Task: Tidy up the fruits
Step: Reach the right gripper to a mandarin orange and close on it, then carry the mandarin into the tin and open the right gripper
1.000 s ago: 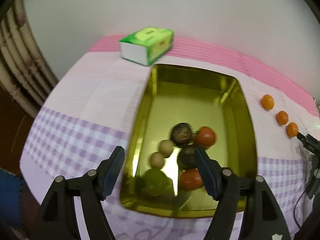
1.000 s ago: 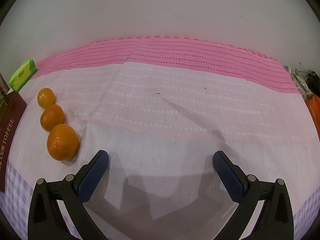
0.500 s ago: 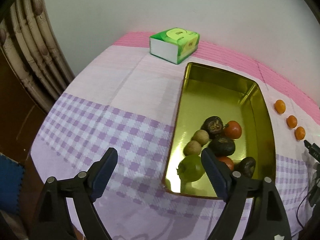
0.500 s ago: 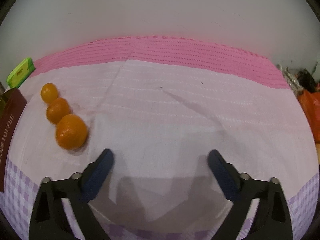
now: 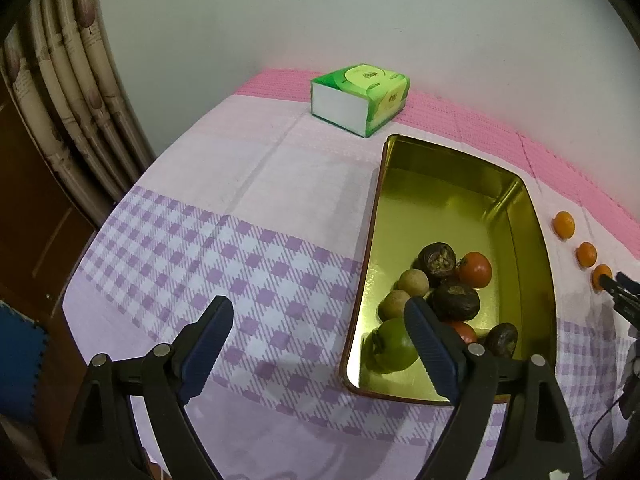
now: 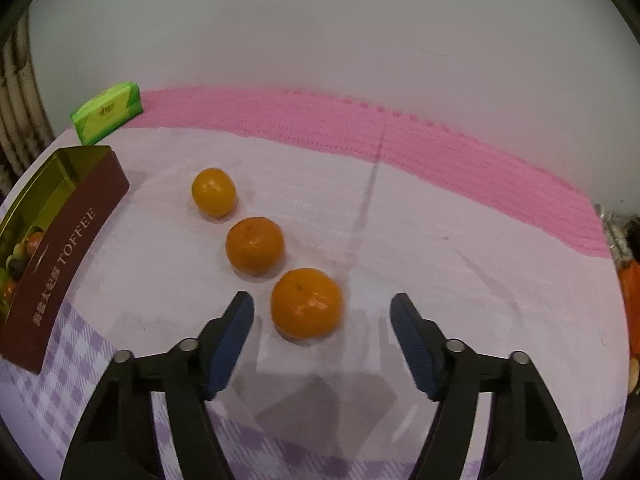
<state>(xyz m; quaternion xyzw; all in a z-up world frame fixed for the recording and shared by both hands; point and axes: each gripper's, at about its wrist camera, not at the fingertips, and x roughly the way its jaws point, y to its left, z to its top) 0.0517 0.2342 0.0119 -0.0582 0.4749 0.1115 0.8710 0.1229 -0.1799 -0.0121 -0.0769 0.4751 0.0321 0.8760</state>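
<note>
A gold tin tray [image 5: 448, 200] holds several fruits: a green one [image 5: 390, 346], red tomatoes [image 5: 476, 269], dark fruits [image 5: 456, 300] and small tan ones [image 5: 414, 280]. Three oranges lie in a row right of the tray; the nearest orange [image 6: 306, 302] sits just ahead of my open, empty right gripper [image 6: 322, 316], between its fingertips' line. The other two oranges [image 6: 255, 245] [image 6: 213, 192] lie farther back. My left gripper [image 5: 316, 320] is open and empty, above the checked cloth left of the tray. The right gripper's tip shows in the left wrist view [image 5: 618, 284].
A green tissue box [image 5: 360, 98] stands behind the tray near the wall. The tray's brown side reads TOFFEE [image 6: 60, 264]. Curtains [image 5: 72, 92] hang at the left. Orange packets [image 6: 630, 284] lie at the table's right edge.
The left gripper pulled back and left, away from the tray. The right gripper swung left, bringing the nearest orange in front of its open fingers.
</note>
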